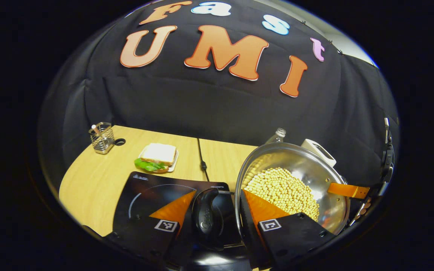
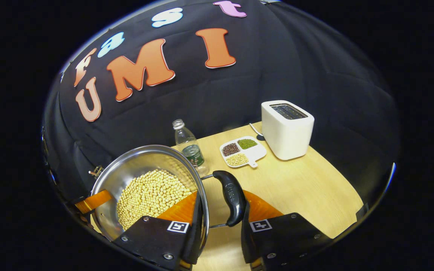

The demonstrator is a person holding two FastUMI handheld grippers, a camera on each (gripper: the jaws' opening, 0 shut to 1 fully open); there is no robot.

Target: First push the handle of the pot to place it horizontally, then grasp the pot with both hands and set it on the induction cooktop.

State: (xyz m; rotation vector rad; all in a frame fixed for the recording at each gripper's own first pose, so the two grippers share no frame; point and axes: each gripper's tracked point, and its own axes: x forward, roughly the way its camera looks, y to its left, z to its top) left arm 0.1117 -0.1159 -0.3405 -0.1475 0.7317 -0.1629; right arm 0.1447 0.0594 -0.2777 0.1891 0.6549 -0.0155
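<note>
A steel pot (image 1: 307,165) holding soybeans (image 1: 283,190) hangs at the right of the black induction cooktop (image 1: 141,188), and its black left handle (image 1: 206,214) is over the cooktop's right part. My left gripper (image 1: 219,195) is shut on that handle, with one finger inside the rim and the other outside the handle. In the right gripper view, the pot (image 2: 141,158) is low on the left. My right gripper (image 2: 220,195) is shut the same way on the other black handle (image 2: 230,197), above the wooden table (image 2: 307,188).
A sandwich on a plate (image 1: 158,156), a wire holder (image 1: 102,137) and a black cable (image 1: 202,158) lie behind the cooktop. A water bottle (image 2: 188,146), a divided dish of beans (image 2: 243,150) and a white toaster (image 2: 286,128) stand behind the pot on the right.
</note>
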